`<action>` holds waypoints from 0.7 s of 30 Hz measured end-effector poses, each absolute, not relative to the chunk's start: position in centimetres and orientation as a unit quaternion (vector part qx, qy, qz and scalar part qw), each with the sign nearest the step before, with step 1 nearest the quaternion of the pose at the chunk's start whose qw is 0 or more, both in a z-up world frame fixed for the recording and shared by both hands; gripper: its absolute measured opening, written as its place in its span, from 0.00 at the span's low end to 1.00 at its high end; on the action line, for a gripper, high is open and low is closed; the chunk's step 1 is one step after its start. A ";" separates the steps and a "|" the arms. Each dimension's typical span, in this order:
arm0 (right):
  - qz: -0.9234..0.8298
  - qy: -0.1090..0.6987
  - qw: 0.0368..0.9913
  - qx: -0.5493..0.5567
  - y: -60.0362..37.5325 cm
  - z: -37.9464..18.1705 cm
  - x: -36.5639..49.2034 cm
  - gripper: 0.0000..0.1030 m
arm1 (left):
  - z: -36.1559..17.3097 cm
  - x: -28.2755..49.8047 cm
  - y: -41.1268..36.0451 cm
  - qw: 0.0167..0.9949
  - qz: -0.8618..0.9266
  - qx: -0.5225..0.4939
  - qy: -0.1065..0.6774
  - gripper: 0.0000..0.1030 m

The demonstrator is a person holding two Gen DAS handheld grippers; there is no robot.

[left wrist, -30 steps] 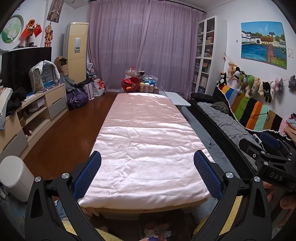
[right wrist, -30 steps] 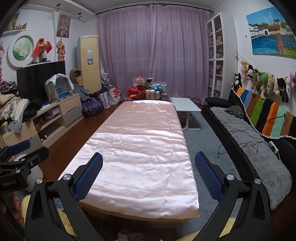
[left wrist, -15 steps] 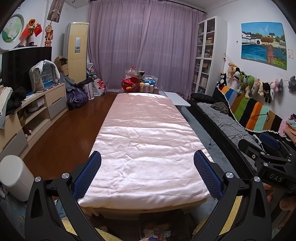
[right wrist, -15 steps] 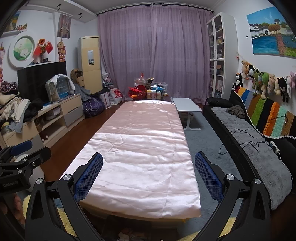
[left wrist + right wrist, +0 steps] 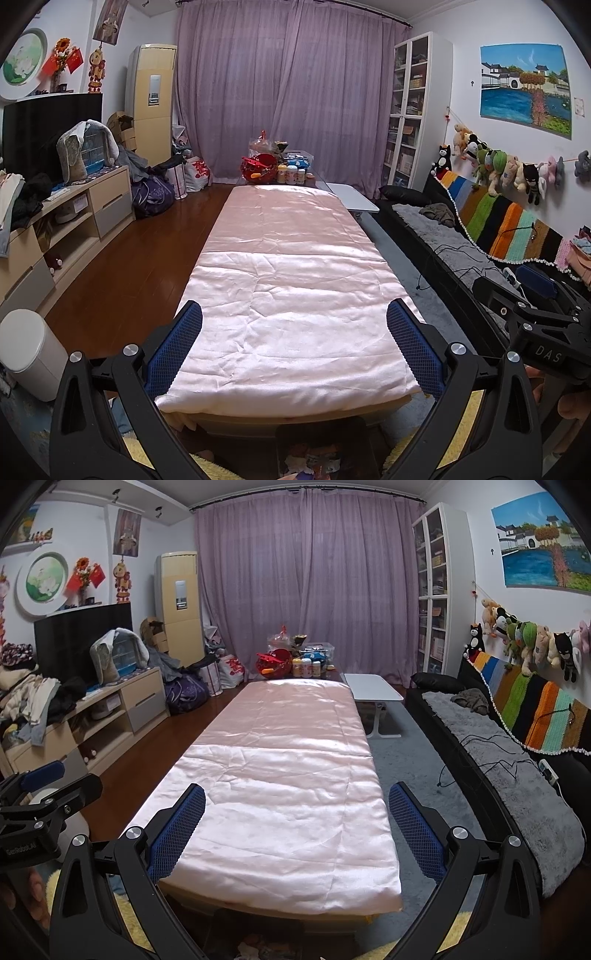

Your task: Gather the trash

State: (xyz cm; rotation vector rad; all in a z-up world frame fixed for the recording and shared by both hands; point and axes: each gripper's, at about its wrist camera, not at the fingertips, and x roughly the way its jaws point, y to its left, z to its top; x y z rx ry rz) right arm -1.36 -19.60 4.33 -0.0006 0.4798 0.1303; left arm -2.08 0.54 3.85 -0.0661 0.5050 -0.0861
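Both grippers hover side by side over the near end of a long low table under a pink satin cloth (image 5: pixel 291 295). My left gripper (image 5: pixel 294 347) is open and empty, blue pads wide apart. My right gripper (image 5: pixel 296 827) is open and empty too; it also shows at the right edge of the left wrist view (image 5: pixel 532 317). Small scraps of trash (image 5: pixel 314 458) lie in a dark bin on the floor below the table's near edge, also in the right wrist view (image 5: pixel 255 947). A white lidded trash can (image 5: pixel 29 350) stands on the floor at the left.
A pile of bottles and a red basket (image 5: pixel 277 166) sits at the table's far end. A TV cabinet with clothes (image 5: pixel 70 221) lines the left wall. A black sofa with grey throw (image 5: pixel 509 775) runs along the right. A small white side table (image 5: pixel 373 690) stands beyond it.
Both views have shifted very slightly; the grippers stay open and nothing has been picked up.
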 end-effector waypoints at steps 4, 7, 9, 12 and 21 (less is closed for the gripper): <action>0.065 0.238 0.969 0.000 -19.6 4.3 -1.4 0.97 | 3.8 -2.1 0.6 0.967 -0.044 -0.032 0.250 0.92; 0.065 0.238 0.969 0.000 -19.6 4.3 -1.4 0.97 | 3.8 -2.2 0.6 0.967 -0.043 -0.032 0.248 0.92; 0.066 0.237 0.969 0.000 -19.6 4.3 -1.4 0.97 | 3.8 -2.3 0.6 0.967 -0.044 -0.033 0.248 0.92; 0.065 0.238 0.969 0.000 -19.6 4.3 -1.4 0.97 | 3.8 -2.3 0.7 0.967 -0.043 -0.033 0.248 0.92; 0.066 0.238 0.969 0.001 -19.5 4.4 -1.5 0.97 | 3.8 -2.3 0.6 0.967 -0.043 -0.032 0.248 0.92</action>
